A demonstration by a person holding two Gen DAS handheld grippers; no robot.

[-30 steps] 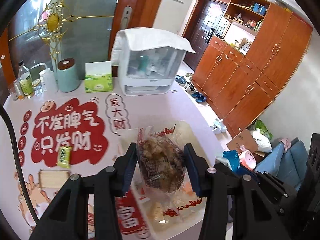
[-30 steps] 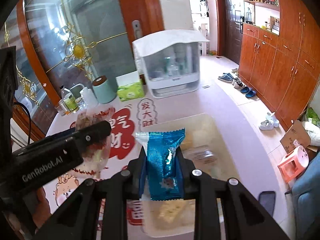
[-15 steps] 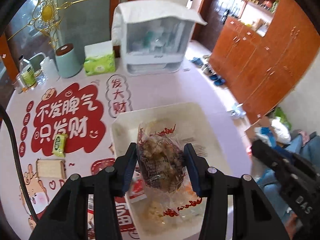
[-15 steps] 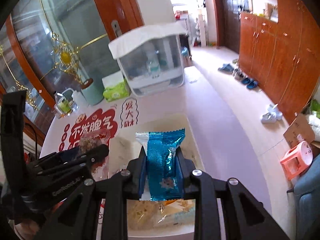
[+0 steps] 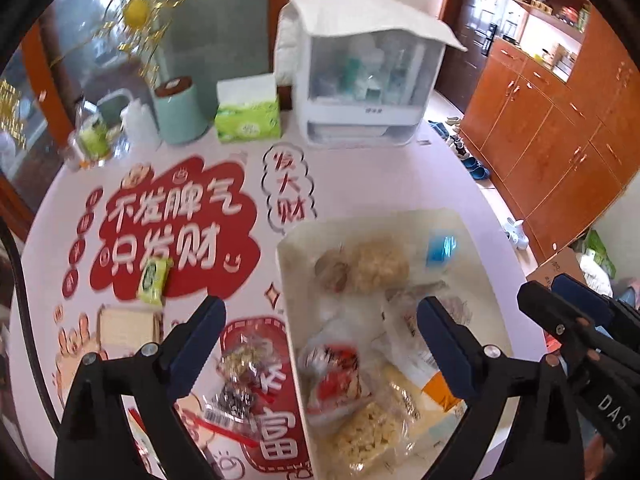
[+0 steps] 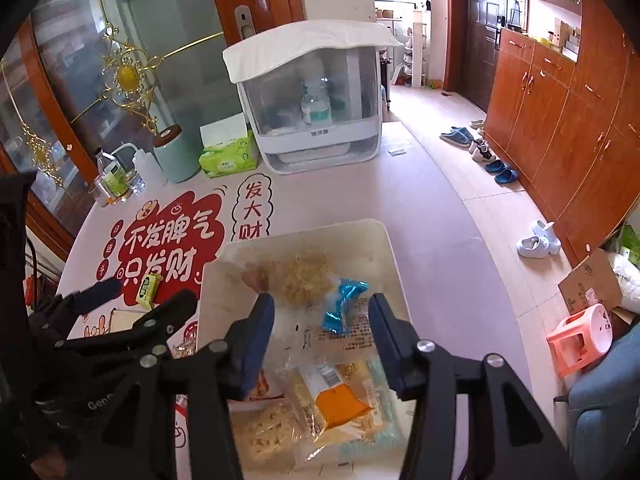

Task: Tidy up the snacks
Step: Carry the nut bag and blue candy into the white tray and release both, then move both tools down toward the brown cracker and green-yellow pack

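Observation:
A cream tray (image 5: 284,256) (image 6: 390,248) on the table holds several snack packets. A clear packet with brown and pale pieces (image 5: 360,268) (image 6: 300,276) lies at its far end. A blue packet (image 5: 440,246) (image 6: 344,308) lies in the tray too. My left gripper (image 5: 320,316) is open and empty above the tray's left edge. My right gripper (image 6: 322,320) is open and empty above the tray, just over the blue packet. On the table left of the tray lie a green packet (image 5: 154,276) (image 6: 147,288), a beige packet (image 5: 126,326) and a clear packet with dark pieces (image 5: 240,376).
At the table's far side stand a white covered cabinet (image 5: 364,76) (image 6: 312,104), a green tissue box (image 5: 248,116), a teal canister (image 5: 180,112) and bottles (image 5: 92,140). The table's right edge drops to the floor, where shoes (image 6: 536,240) and a pink stool (image 6: 580,336) stand.
Both grippers opened. The left one let go of the clear brown-pieces packet and the right one let go of the blue packet; both packets now lie in the tray.

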